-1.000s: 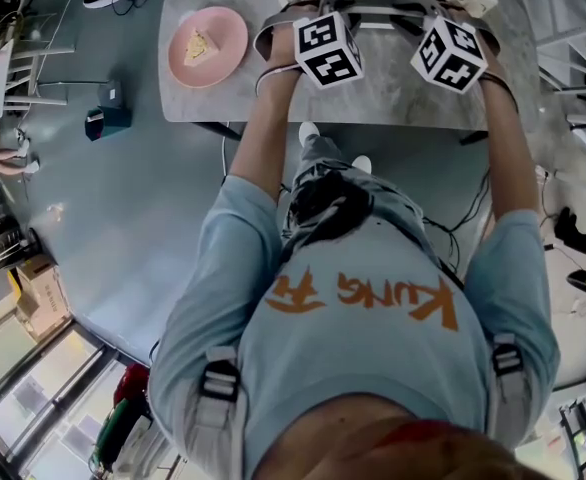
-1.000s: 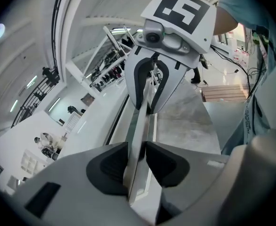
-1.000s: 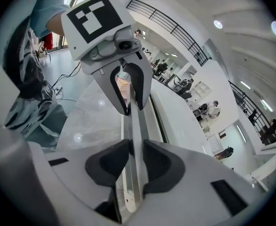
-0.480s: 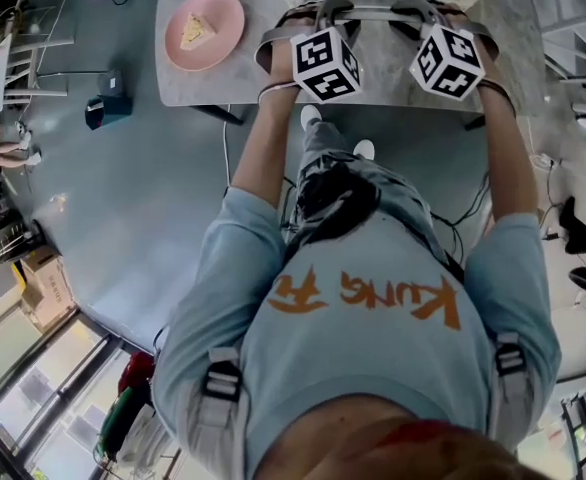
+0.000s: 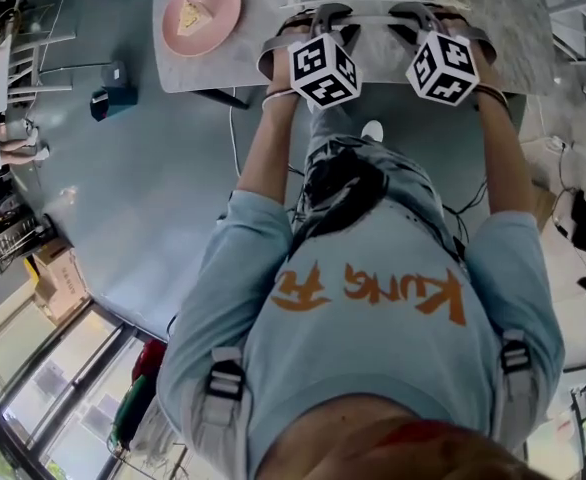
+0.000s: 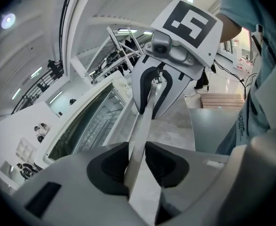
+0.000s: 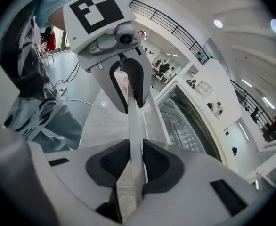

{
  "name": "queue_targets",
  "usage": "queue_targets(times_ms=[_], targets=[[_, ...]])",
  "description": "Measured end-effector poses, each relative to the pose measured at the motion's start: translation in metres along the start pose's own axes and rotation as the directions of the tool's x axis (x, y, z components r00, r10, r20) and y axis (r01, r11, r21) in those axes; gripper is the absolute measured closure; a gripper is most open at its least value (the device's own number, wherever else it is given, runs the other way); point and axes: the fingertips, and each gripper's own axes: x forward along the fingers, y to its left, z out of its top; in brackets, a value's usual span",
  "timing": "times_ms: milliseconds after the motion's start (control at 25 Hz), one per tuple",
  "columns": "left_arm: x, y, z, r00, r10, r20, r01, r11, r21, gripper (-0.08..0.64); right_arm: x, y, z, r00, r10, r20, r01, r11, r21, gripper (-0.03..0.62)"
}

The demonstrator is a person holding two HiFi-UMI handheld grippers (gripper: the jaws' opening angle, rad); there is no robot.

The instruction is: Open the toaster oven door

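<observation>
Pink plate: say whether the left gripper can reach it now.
Probably not yet: the left gripper is clamped on the door handle; otherwise the table toward the pink plate looks free.

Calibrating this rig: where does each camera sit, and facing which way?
Head view: on the head, steeply down over shirt and arms to the table.
Left gripper view: on the left gripper, along the oven handle toward the right gripper; shirt at right.
Right gripper view: the reverse, toward the left gripper; trousers at left.
Shared: both grippers clamping the oven handle.

Pale blue T-shirt, orange lettering
</observation>
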Motion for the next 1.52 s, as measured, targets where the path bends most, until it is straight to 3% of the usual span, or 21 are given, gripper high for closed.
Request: queue_targets(times_ms=[320,480,760,1520], targets=[[0.004,-0.027,-0.012,1.0,-0.028,-0.013,0.027,1.0,-0.012,0.453,0.007,0.027,-0.007,0.996,-0.074,-0.039,0.075,0.997,0.017,0.506],[0.006,-0.04,-0.017,1.0,-0.006,-0.017,0.006,1.0,0.011,0.453,0.011,0.036,-0.011,0.992,-0.113,-0.047,0.116,0.992,0.055,0.497],[0.014,-0.067,-0.031,0.997,0.039,-0.059,-0.033,0.995,0.099,0.451,0.02,0.063,-0.02,0.983,-0.164,-0.081,0.164,0.986,0.001,0.505],[0.047,-0.144,-0.075,0.994,-0.029,-0.102,0.051,0.975,0.216,0.184,0.062,0.141,-0.044,0.989,-0.112,-0.093,0.104,0.991,-0.09,0.227]])
